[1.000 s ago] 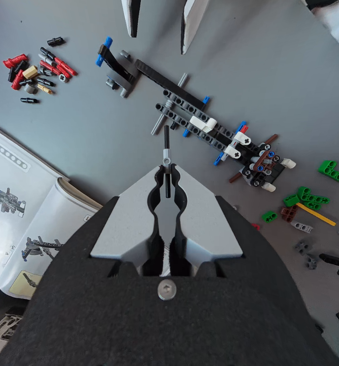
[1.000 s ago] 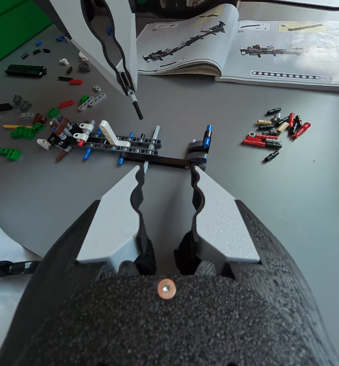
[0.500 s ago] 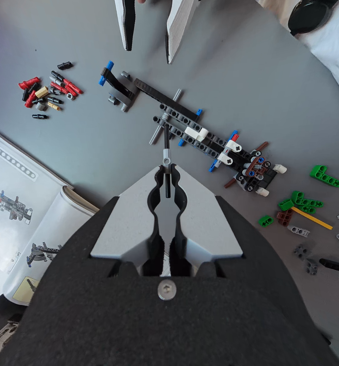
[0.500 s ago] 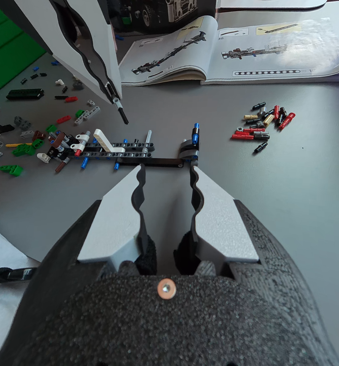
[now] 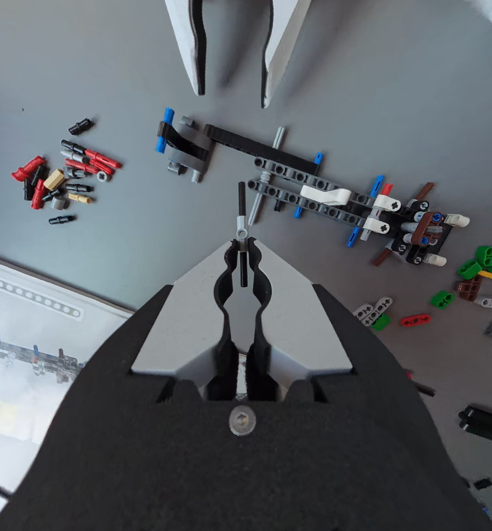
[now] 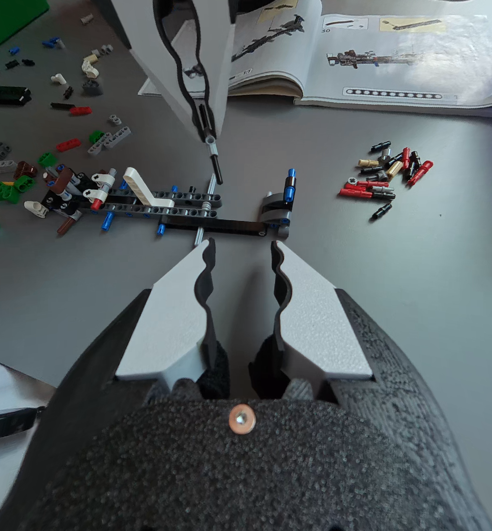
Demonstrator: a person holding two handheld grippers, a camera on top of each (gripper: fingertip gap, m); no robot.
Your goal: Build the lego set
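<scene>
- Black axle (image 5: 241, 201) with a light-grey connector (image 5: 242, 227) on it sat pinched in the left gripper (image 5: 242, 244); both pads pressed on the connector at the very fingertips.
- Axle's long axis ran in line with the fingers: one end stuck out past the tips, the other lay back between the pads.
- In the right wrist view the axle (image 6: 216, 169) pointed down at the grey table (image 6: 382, 287), slightly tilted, lower tip just above the free end of the dark-grey beams.
- Right gripper (image 6: 242, 244) was spread, nothing between its pads, tips just short of the long black beam (image 6: 219, 225) of the assembly.
- Assembly (image 5: 311, 184) lay flat mid-table, long axis running crosswise to the right gripper: brown and white parts at one end, blue pin (image 6: 290, 184) standing up at the other.
- Pile of red, black and tan pins (image 6: 385, 178) lay well apart from the assembly, past its blue-pin end.
- Loose green, grey and red pieces (image 6: 52, 149) were scattered past the other end.
- Open instruction booklet (image 6: 382, 57) lay at the far table edge.
</scene>
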